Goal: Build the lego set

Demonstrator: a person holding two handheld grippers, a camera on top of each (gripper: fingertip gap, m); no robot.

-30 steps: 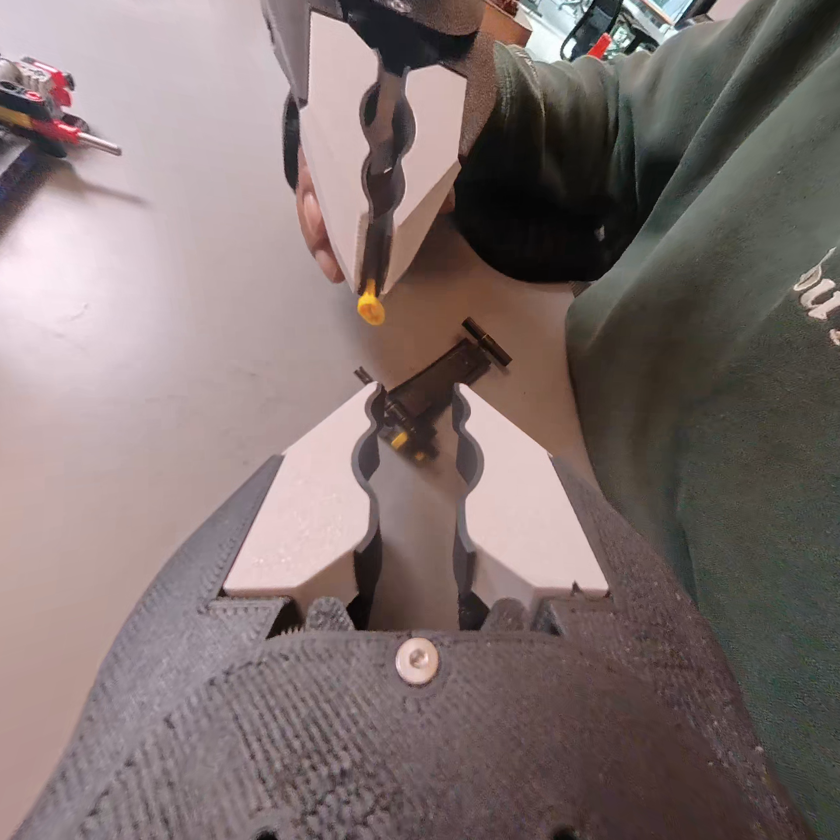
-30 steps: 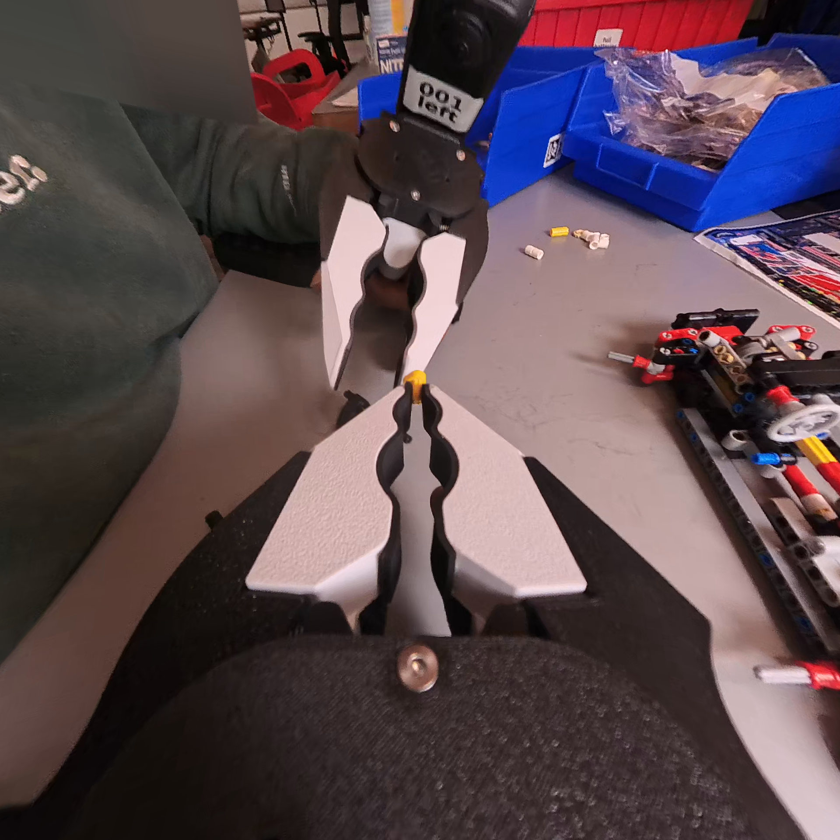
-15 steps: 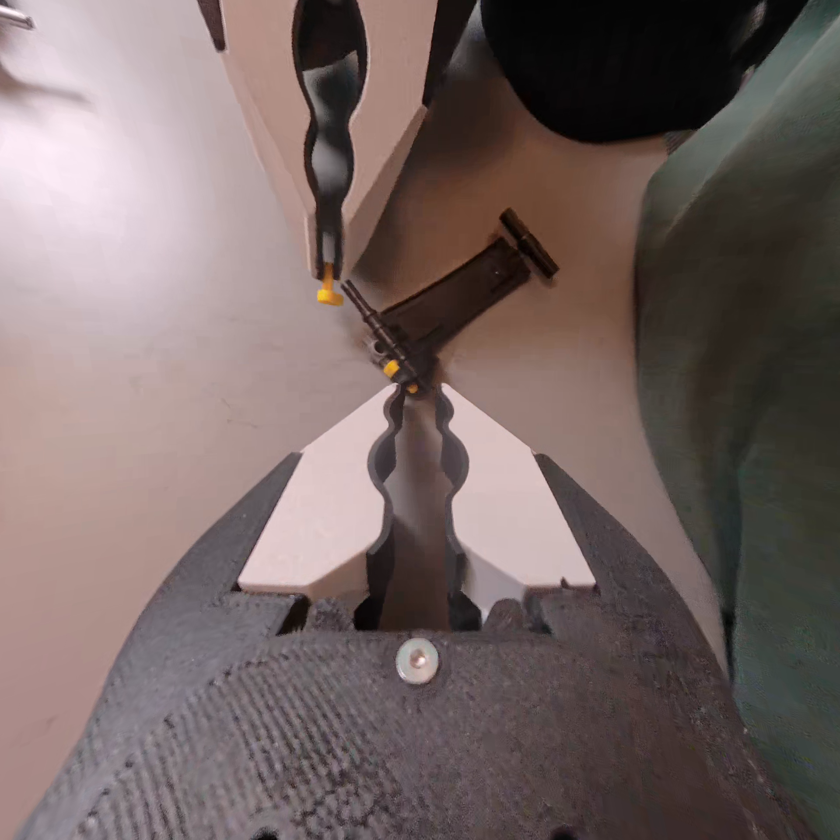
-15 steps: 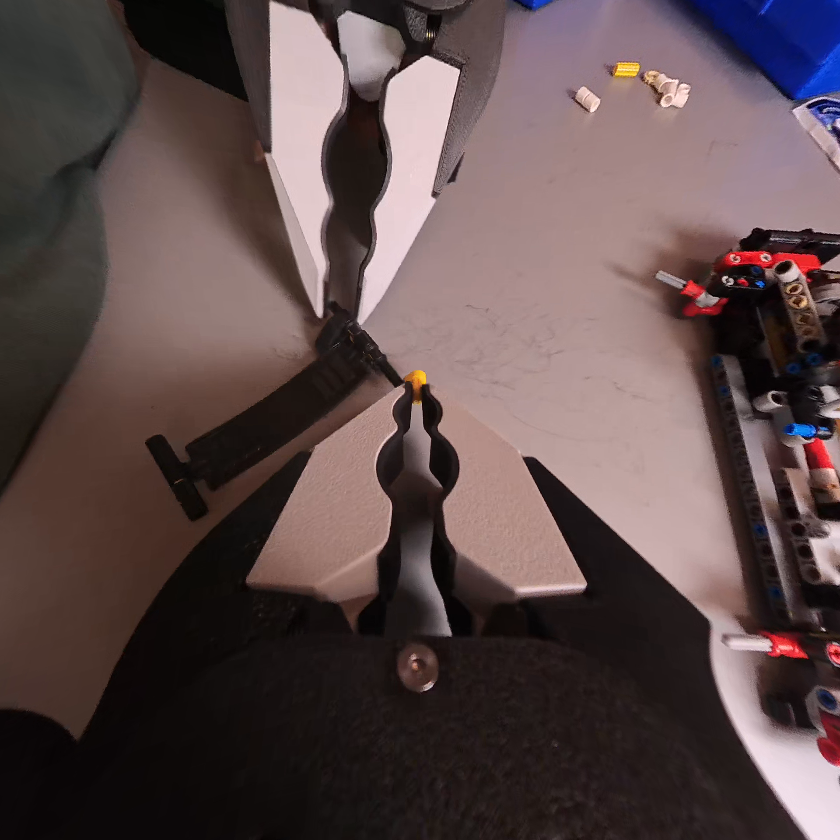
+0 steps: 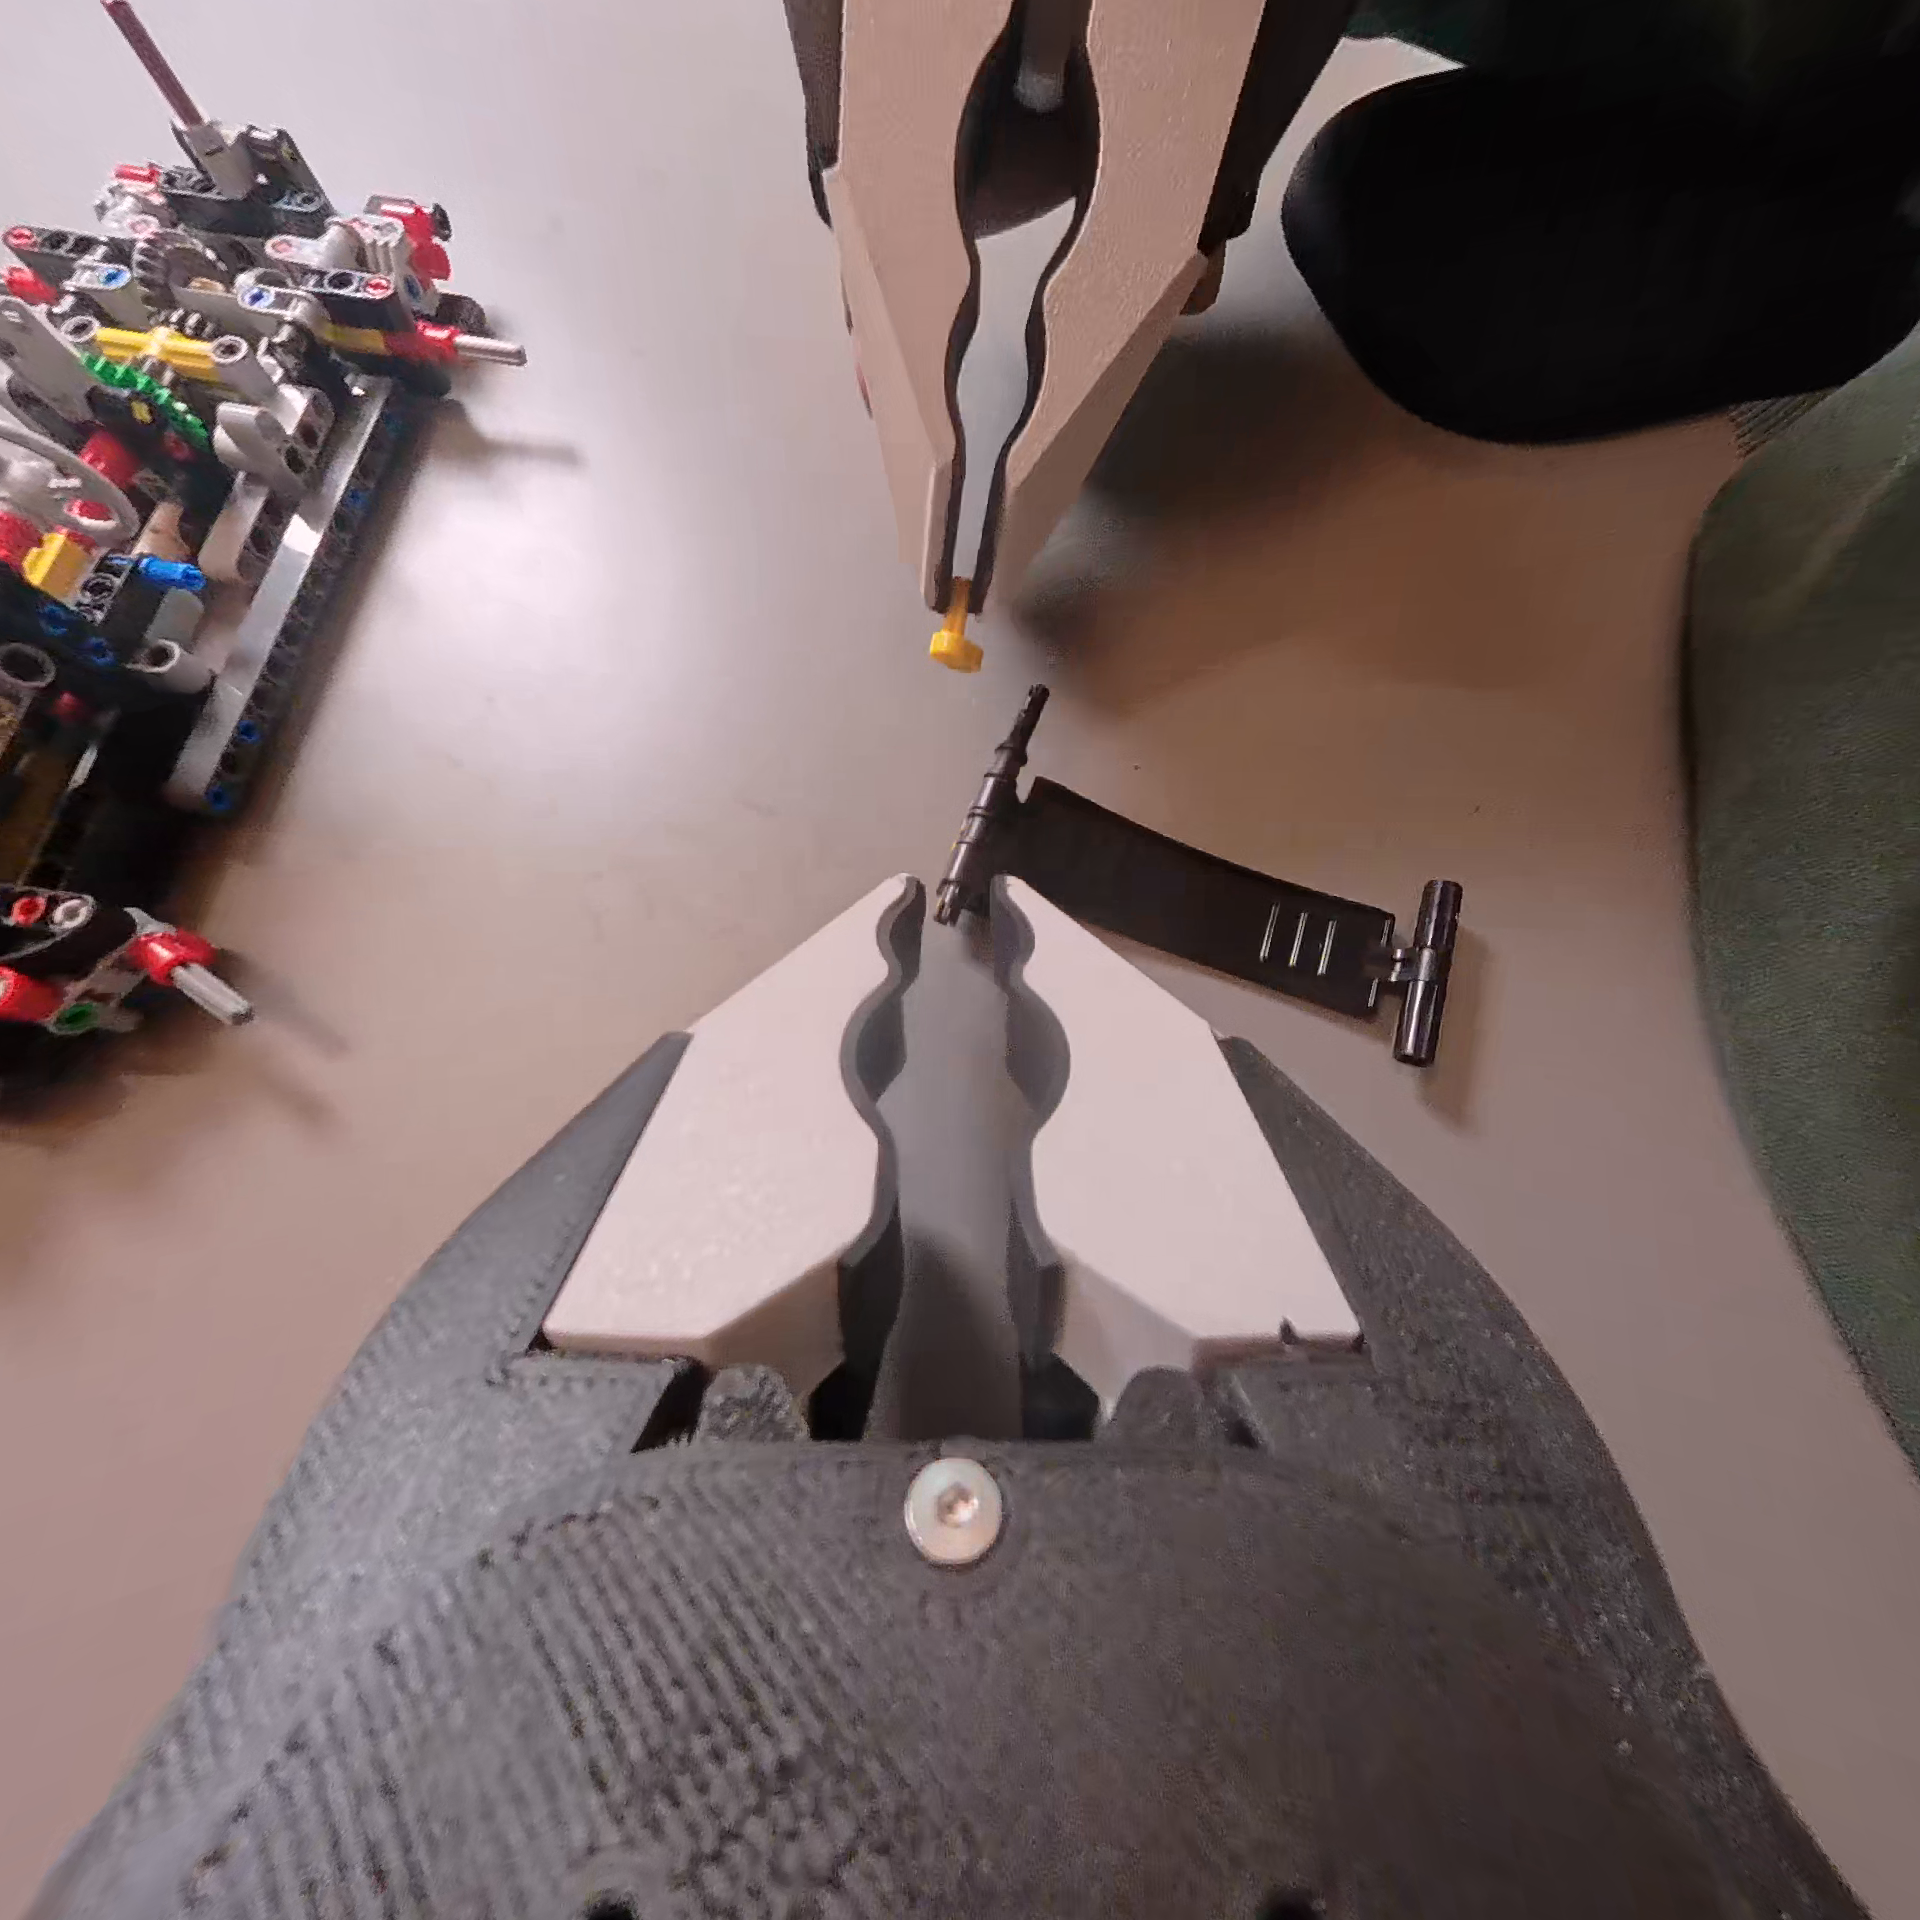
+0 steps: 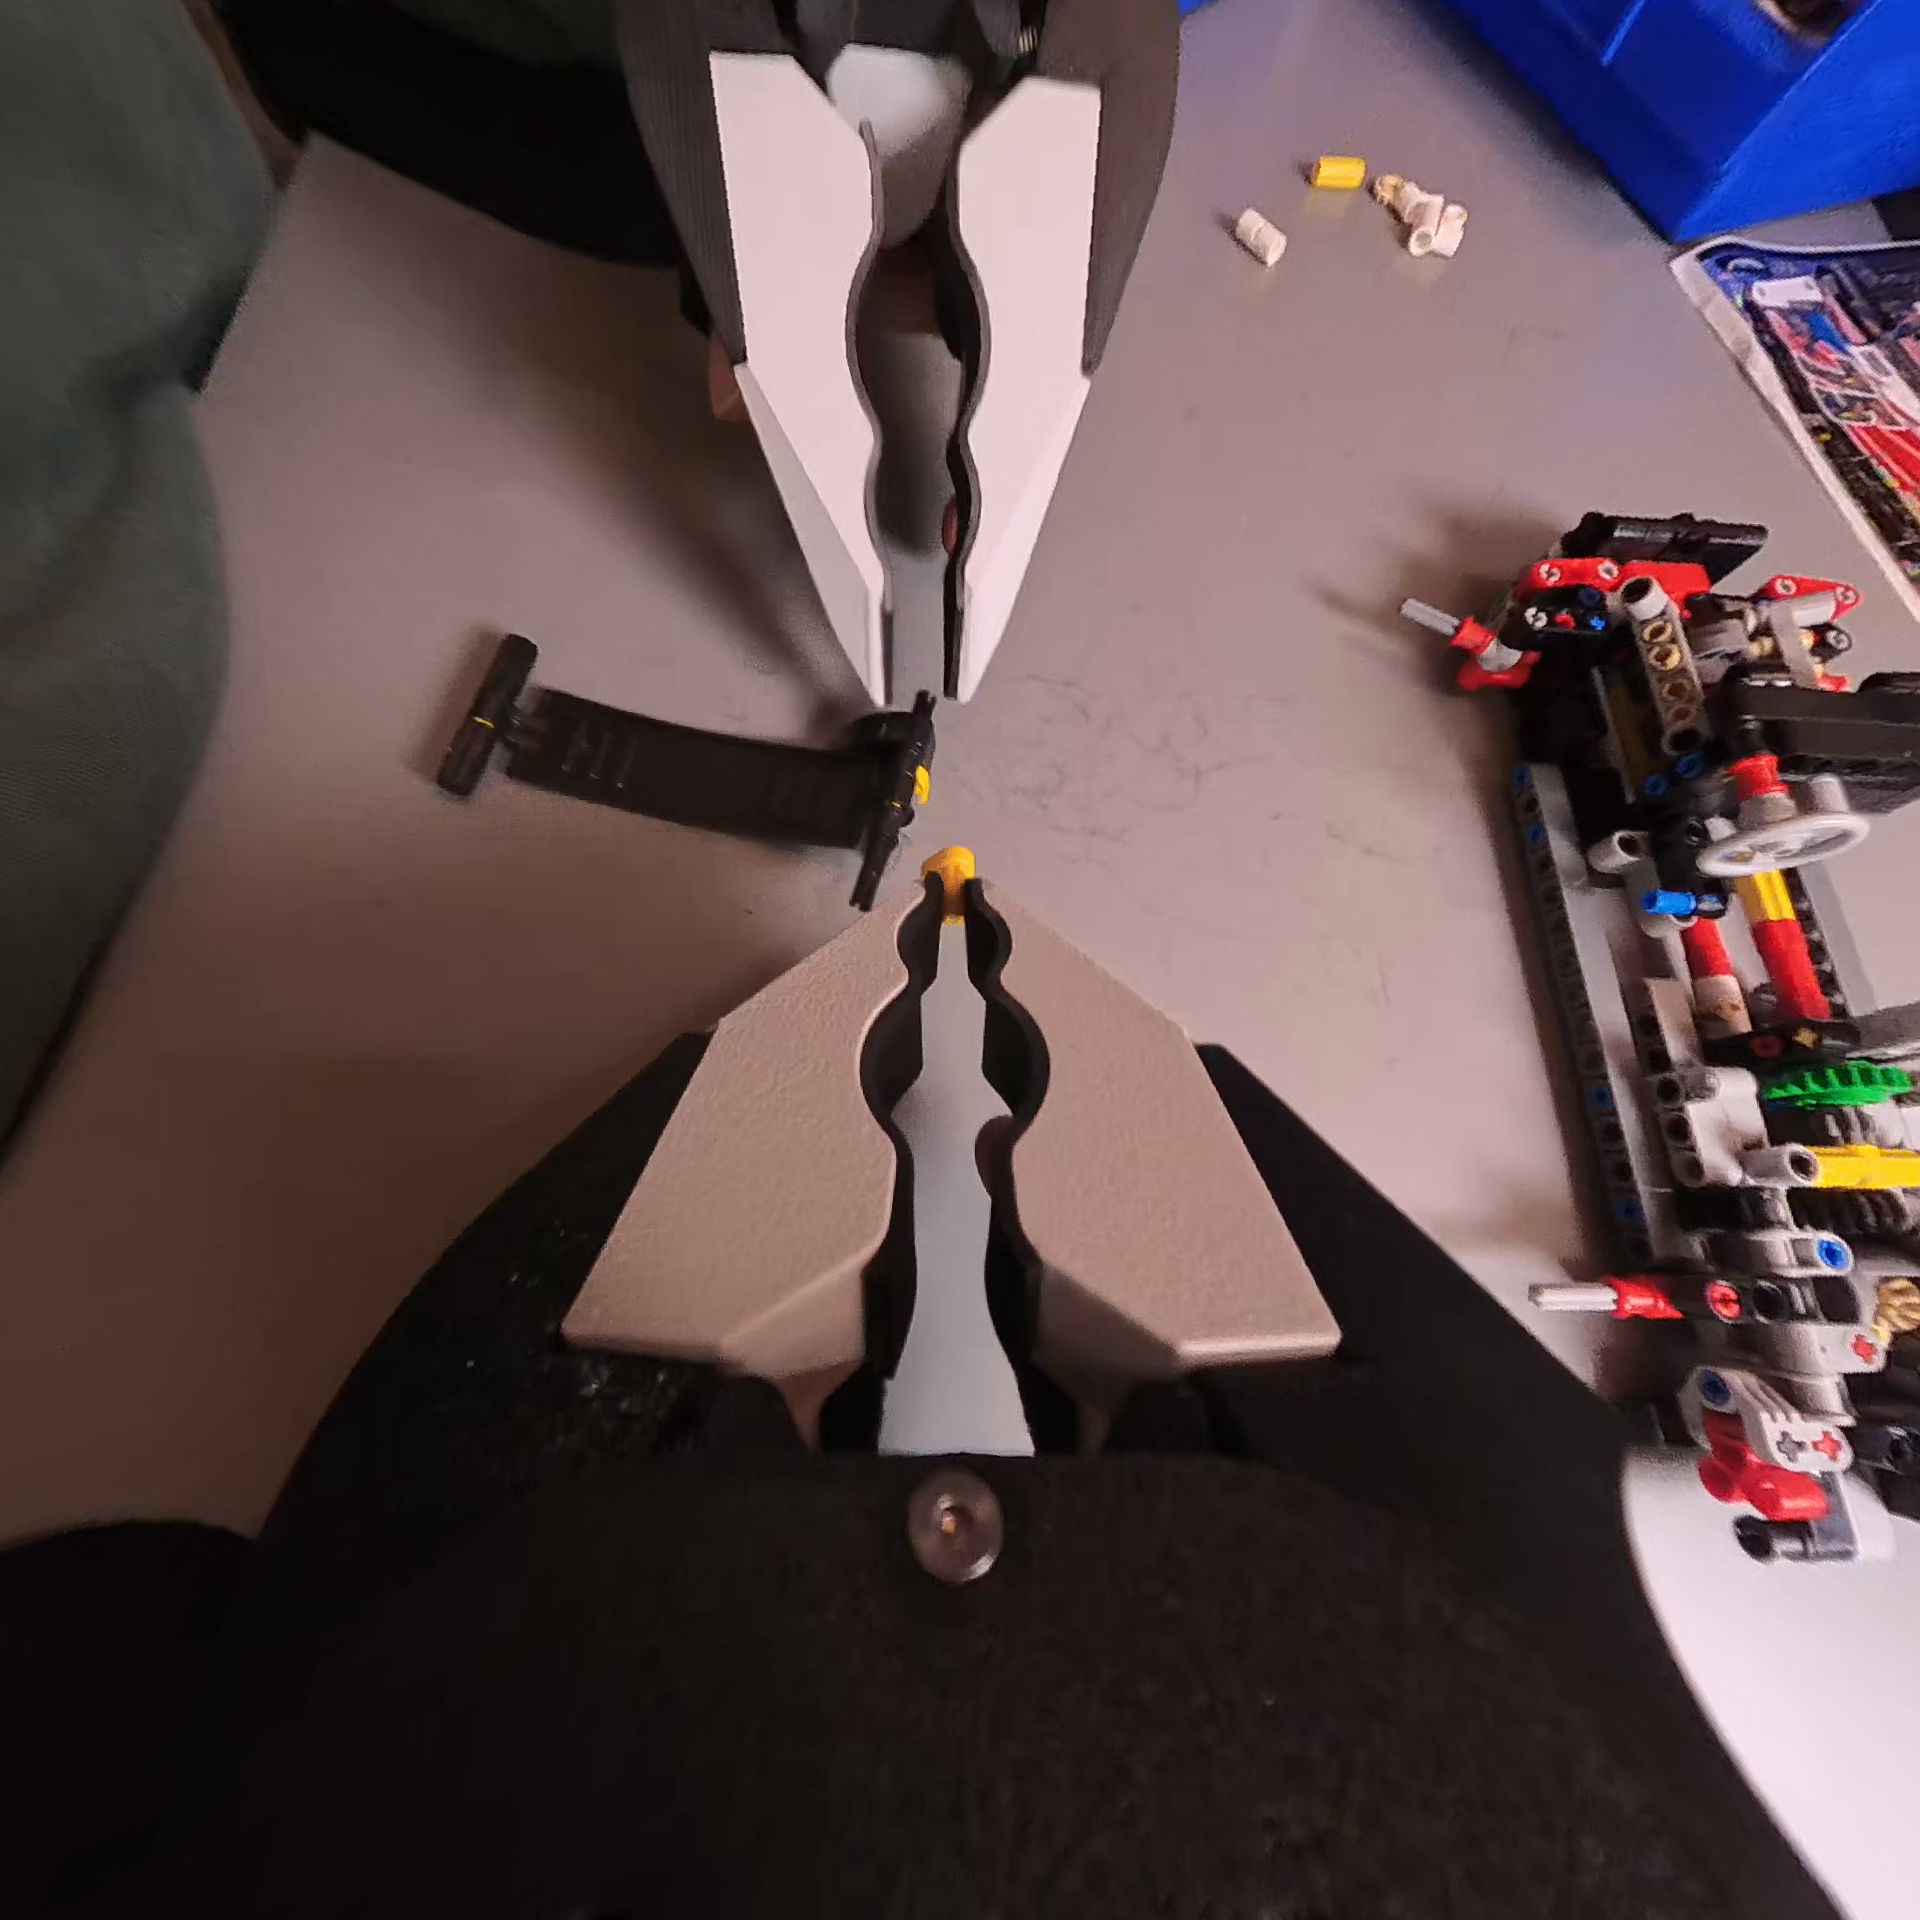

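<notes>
My left gripper (image 5: 956, 894) is shut on the near end of a thin black axle (image 5: 997, 790). The axle is fixed across one end of a flat black panel (image 5: 1195, 904) that lies on the table. My right gripper (image 5: 964, 597) comes from the opposite side, shut on a small yellow pin (image 5: 956, 639). The pin's head is just short of the axle's free tip, a little to its side. In the right wrist view the yellow pin (image 6: 948, 868) sticks out of my right gripper (image 6: 951, 899), facing the panel (image 6: 675, 769) and the left gripper (image 6: 920, 691).
A large part-built Lego model (image 6: 1714, 935) lies at the right of the right wrist view and shows at the left of the left wrist view (image 5: 156, 468). Small loose pieces (image 6: 1351, 203), a blue bin (image 6: 1714, 104) and a printed booklet (image 6: 1839, 364) lie beyond. A green sleeve (image 5: 1818, 831) borders the table. My hands' fingertips stand some 5 cm from each other.
The black panel has swung round and now lies flat, pointing away to the side. The right gripper with the yellow pin has shifted from beside the axle to in front of its tip.
</notes>
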